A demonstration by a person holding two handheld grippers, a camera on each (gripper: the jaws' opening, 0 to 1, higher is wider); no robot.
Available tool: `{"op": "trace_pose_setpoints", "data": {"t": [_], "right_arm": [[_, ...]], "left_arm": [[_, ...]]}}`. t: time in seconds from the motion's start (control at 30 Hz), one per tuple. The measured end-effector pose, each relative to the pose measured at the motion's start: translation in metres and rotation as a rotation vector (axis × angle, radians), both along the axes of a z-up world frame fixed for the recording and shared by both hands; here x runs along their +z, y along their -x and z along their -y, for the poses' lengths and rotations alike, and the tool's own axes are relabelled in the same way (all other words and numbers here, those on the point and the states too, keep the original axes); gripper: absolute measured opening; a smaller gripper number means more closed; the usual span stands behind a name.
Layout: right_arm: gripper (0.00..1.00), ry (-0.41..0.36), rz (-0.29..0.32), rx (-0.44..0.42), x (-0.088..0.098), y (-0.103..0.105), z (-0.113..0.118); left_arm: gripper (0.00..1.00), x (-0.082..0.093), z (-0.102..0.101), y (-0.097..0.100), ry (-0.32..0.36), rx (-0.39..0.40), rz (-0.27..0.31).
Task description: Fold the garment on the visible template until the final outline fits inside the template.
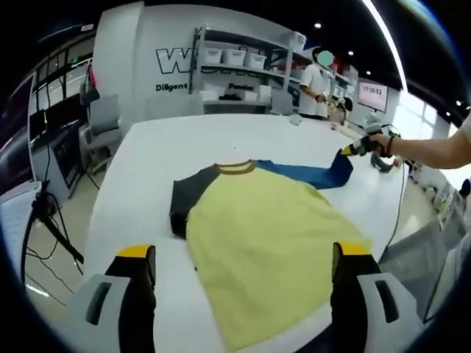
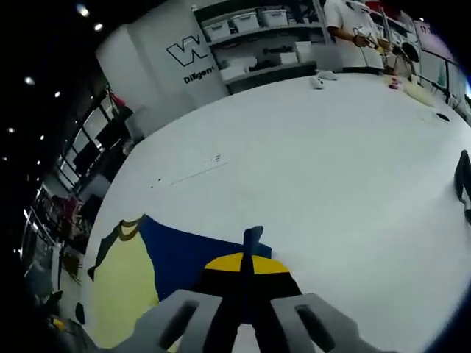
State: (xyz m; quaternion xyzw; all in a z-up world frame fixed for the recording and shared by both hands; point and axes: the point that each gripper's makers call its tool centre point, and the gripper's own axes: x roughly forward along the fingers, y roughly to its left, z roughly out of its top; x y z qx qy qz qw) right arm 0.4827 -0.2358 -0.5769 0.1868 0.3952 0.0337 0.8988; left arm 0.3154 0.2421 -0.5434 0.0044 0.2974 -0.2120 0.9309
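Note:
A yellow T-shirt [image 1: 265, 228] lies flat on the white table [image 1: 147, 169], collar [image 1: 235, 168] away from me, with a dark grey sleeve [image 1: 188, 195] on one side. Its blue sleeve [image 1: 313, 174] is stretched out sideways. My left gripper [image 1: 243, 272] hovers open over the hem, one jaw to each side, holding nothing. My right gripper [image 1: 358, 147], held by a hand, pinches the blue sleeve's end. In the right gripper view my right gripper [image 2: 246, 265] is shut with blue sleeve fabric [image 2: 176, 254] between its yellow tips, and the yellow body [image 2: 125, 287] lies beyond at left.
A person [image 1: 316, 88] stands at the far side by shelves with bins [image 1: 235, 59]. Small items [image 2: 412, 84] lie at the table's far end, and a dark object [image 2: 464, 176] sits near the edge. A chair [image 1: 103, 121] and cables stand off the table.

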Motion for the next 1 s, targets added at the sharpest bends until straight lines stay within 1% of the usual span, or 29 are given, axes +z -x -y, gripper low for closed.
{"op": "trace_pose_setpoints", "data": {"t": [0.03,0.07,0.17,0.2,0.27,0.37,0.4,0.47,0.57,0.67,0.73,0.8,0.87,0.9,1.0], "right_arm": [[0.00,-0.021,-0.003,-0.003,0.002,-0.002,-0.006],[0.00,-0.032,-0.025,-0.007,0.002,-0.005,-0.011],[0.00,-0.055,-0.036,0.011,0.006,-0.011,-0.027],[0.00,-0.084,-0.041,0.026,0.008,-0.013,-0.039],[0.00,-0.110,-0.053,0.027,0.010,-0.016,-0.055],[0.00,-0.137,-0.054,0.059,0.016,-0.023,-0.082],[0.00,-0.156,-0.035,0.083,0.021,-0.027,-0.097],[0.00,-0.161,-0.045,0.108,0.024,-0.030,-0.118],[0.00,-0.134,-0.034,0.166,0.028,-0.036,-0.146],[0.00,-0.137,-0.036,0.209,0.030,-0.038,-0.174],[0.00,-0.151,-0.052,0.230,0.030,-0.037,-0.193],[0.00,-0.140,-0.052,0.270,0.032,-0.038,-0.211],[0.00,-0.130,-0.048,0.291,0.034,-0.038,-0.224],[0.00,-0.129,-0.044,0.313,0.036,-0.037,-0.236],[0.00,-0.140,-0.041,0.316,0.040,-0.039,-0.255]], "left_arm": [[0.99,0.000,0.000,0.001,0.000,-0.001,-0.003],[0.99,-0.001,-0.001,0.003,-0.002,-0.003,-0.003],[0.99,-0.001,-0.004,0.006,-0.008,-0.003,-0.004],[0.99,-0.001,-0.006,0.008,-0.008,-0.002,-0.004],[0.99,0.000,-0.008,0.010,0.000,0.001,0.002],[0.99,0.004,-0.008,0.013,0.017,0.001,0.015],[0.99,0.005,-0.009,0.013,0.021,0.002,0.017],[0.99,0.004,-0.010,0.015,0.018,0.002,0.011],[0.99,0.003,-0.013,0.018,0.012,0.000,0.007],[0.99,0.003,-0.013,0.020,0.015,-0.001,0.001],[0.99,0.003,-0.014,0.021,0.014,-0.003,0.000],[0.99,0.003,-0.014,0.023,0.012,-0.006,-0.003],[0.99,0.002,-0.016,0.023,0.013,-0.004,-0.006],[0.99,0.002,-0.016,0.024,0.014,-0.002,-0.007],[0.99,0.002,-0.018,0.024,0.012,0.001,-0.006]]}}
